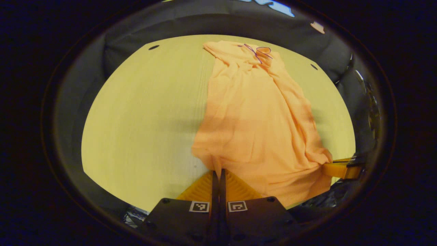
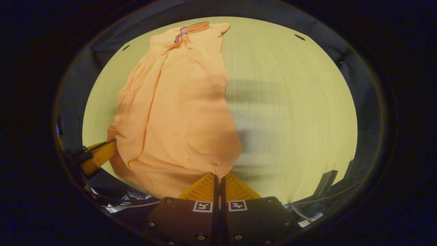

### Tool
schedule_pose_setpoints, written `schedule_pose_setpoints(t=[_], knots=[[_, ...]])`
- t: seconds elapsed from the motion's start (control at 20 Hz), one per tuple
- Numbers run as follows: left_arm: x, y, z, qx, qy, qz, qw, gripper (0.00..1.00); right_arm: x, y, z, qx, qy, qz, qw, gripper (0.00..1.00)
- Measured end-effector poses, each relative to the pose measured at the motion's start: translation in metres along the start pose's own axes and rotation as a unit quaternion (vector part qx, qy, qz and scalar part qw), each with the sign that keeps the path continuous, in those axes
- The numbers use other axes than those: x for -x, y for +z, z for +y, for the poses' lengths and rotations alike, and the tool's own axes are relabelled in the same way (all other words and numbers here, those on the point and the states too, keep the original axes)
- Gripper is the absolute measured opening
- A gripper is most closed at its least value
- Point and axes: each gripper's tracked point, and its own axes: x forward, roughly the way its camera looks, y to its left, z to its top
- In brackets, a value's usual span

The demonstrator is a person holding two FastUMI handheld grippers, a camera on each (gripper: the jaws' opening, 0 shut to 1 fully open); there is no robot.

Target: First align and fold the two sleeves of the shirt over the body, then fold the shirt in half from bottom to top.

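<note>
Both tools are clamped on the shirt's bottom hem: your left tool pinches one corner with fingers nearly together, your right tool pinches the other the same way. Shirt lies lengthwise on the counter, collar at the far end, body narrow and bunched, so the sleeves look already folded in, though I can't confirm alignment. Hem is just off the near edge. Left to do, as I read it: carry the hem up to the collar.
</note>
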Motion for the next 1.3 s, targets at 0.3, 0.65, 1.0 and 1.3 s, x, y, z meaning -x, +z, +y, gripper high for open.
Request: schedule_pose_setpoints(t=[0.3, 0.65, 1.0, 1.3], knots=[[0.002, 0.081, 0.001, 0.01, -0.008, -0.048, 0.999, 0.06, 0.027, 0.072, 0.003, -0.006, 0.015, -0.052, 0.999, 0.02], [-0.001, 0.188, 0.006, 0.014, -0.013, -0.107, 0.994, 0.06, 0.055, 0.206, 0.014, 0.001, 0.025, -0.138, 0.99, 0.02], [-0.022, 0.299, 0.017, 0.017, -0.016, -0.165, 0.986, 0.05, 0.066, 0.327, 0.014, -0.007, 0.022, -0.209, 0.978, 0.02], [-0.046, 0.38, 0.021, 0.011, -0.015, -0.214, 0.977, 0.06, 0.057, 0.401, 0.011, -0.022, 0.021, -0.255, 0.966, 0.02]])
